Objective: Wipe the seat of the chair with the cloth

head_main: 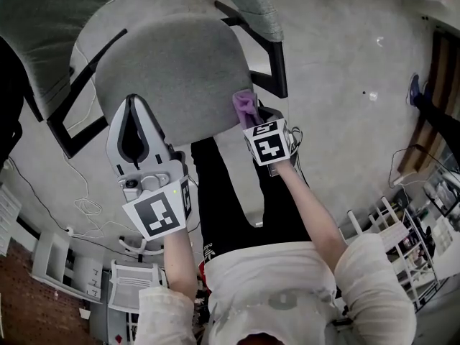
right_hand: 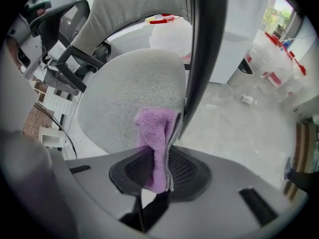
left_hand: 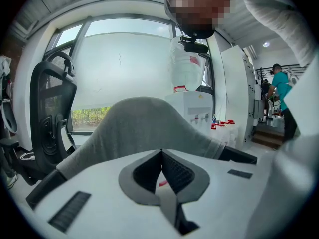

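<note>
Firmly, the right tool (right_hand: 162, 159) pinches the fluffy purple cloth (right_hand: 155, 128), folded end forward, at the four o'clock edge of the grey fabric chair seat (head_main: 172, 70), apparently to start wiping; the left tool (head_main: 134, 105), closed and empty, hovers at seven o'clock

Bright, even daylight; window (left_hand: 124, 59) blown out in left gripper view. Shadows soft. Both gripper views fisheye-warped, dark vignetted corners, close foreground slightly blurred.

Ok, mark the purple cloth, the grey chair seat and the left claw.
purple fluffy cloth (right_hand: 157, 129): right gripper view, upper fold.
grey fabric chair seat (head_main: 169, 70): head view, centre.
left claw (left_hand: 161, 153): left gripper view, tips.
</note>
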`<state>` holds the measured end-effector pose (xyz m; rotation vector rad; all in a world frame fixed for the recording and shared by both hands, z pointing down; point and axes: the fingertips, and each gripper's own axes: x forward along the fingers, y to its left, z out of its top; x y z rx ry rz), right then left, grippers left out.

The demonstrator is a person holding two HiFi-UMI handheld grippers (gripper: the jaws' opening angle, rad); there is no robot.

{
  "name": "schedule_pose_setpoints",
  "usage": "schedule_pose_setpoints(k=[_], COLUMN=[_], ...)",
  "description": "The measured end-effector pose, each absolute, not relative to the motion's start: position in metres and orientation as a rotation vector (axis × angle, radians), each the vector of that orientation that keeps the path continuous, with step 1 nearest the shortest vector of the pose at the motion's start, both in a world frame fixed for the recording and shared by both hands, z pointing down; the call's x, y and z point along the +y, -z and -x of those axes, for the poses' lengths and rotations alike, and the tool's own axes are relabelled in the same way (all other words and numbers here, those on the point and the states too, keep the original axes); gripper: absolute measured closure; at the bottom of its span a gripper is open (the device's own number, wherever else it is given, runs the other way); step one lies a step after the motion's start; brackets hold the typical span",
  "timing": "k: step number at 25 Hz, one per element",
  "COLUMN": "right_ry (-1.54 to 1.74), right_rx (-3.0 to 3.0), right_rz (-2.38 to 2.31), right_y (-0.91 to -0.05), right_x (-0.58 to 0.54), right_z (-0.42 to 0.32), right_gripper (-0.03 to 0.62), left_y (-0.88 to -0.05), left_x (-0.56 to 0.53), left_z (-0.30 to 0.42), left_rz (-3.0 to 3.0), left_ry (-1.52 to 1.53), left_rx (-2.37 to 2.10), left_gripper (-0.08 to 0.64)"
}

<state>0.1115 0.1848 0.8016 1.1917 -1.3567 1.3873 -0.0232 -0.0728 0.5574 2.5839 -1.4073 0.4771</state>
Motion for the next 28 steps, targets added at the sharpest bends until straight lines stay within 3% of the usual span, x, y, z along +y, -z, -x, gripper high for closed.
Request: schedule_pose_setpoints(k=[11,16,23,28], right_ry=[-1.376,-1.396,-1.263,-0.988], right_rx=[-1.256,-1.293,-1.608,-1.907], right_rz=[-1.244,-1.191,-1.267,-1.438], right_y=[-0.811,-0.782,-0.673,-0.52], right_x=[0.198,0.187,0.049,-0.103], right_z=[-0.151,-0.128,-0.07,-0.051], right_gripper=[0.506,0.506,0.506,0.506], left_y=[-0.555,-0.53,-0.416,-0.302], left_x=[-0.07,-0.084,-0.129,-0.168], left_z=[-0.001,0.006,0.027,0.05], left_rz=[-2.62,-2.625,-2.606,-2.6], left_ry=[-0.439,-0.416,-0.313,-0.155], left_rx=[-1.346,-1.404,-1.625,-1.777], left_gripper=[0.546,0.546,0.546,0.546])
